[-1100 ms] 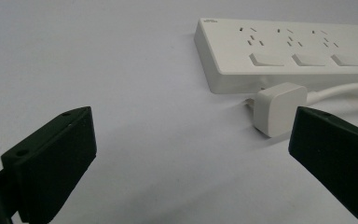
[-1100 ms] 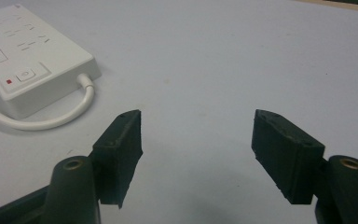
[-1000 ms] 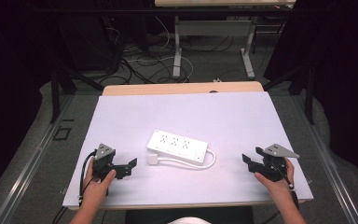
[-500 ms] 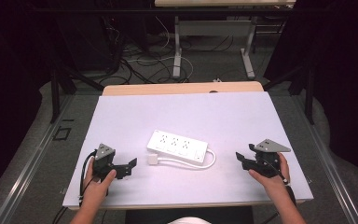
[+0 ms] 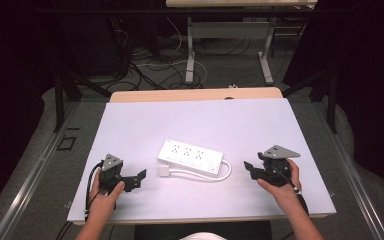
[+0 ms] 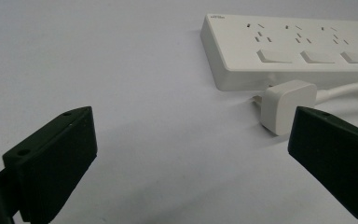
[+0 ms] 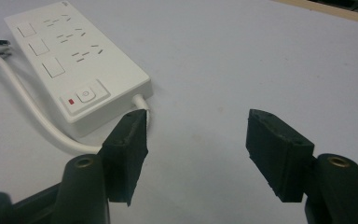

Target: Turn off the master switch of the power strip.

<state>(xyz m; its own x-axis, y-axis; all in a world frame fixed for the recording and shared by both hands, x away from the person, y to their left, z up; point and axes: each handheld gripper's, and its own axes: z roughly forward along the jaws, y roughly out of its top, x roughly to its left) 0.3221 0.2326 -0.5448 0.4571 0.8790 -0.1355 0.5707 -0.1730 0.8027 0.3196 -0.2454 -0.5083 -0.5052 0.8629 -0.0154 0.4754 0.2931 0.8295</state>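
Nearer the power strip now, right gripper (fingers apart, like left gripper).

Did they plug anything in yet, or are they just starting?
Just starting, it seems. Nothing looks done: the power strip lies flat with its sockets bare, its own plug loose beside it. The left tool and right tool are both open, holding nothing. Everything is still left.

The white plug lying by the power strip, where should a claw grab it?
Probably across the two flat sides of the small white plastic plug, coming in from the left claw side. Its body lies flat on the white table, apart from the white rectangular power strip, with prongs pointing away from the cord, and that claw is open nearby.
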